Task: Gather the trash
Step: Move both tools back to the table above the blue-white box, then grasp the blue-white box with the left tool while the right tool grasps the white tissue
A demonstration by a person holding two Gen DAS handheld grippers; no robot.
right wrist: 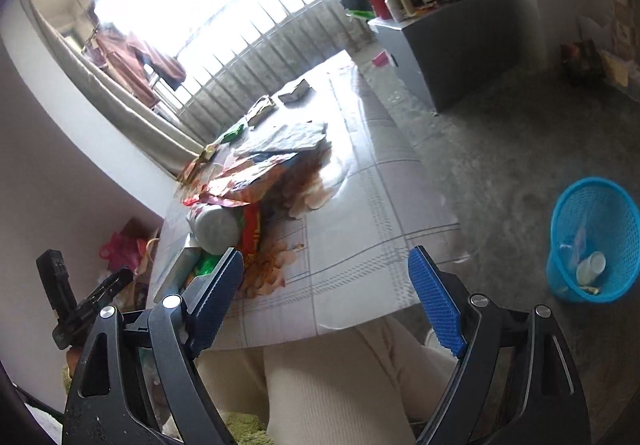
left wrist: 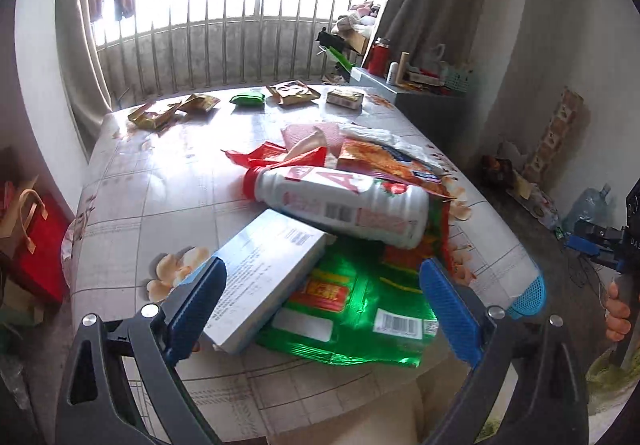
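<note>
Both grippers stand wide apart, empty: the left gripper (left wrist: 322, 305) over a grey carton (left wrist: 264, 281) and crinkly green wrapper (left wrist: 360, 309), beside the white bottle (left wrist: 340, 207). Light, probably empty, the bottle may roll; gripping its waist suits. The right gripper (right wrist: 326, 297) hangs near the blue basket (right wrist: 592, 241).

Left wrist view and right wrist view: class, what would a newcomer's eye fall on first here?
First the heap of trash mid-table: a white bottle with a red cap lying on its side across a grey box and a shiny green wrapper. Then the blue mesh bin on the floor beside the table, already holding a few scraps. Both the left gripper and right gripper stand open, empty.
</note>
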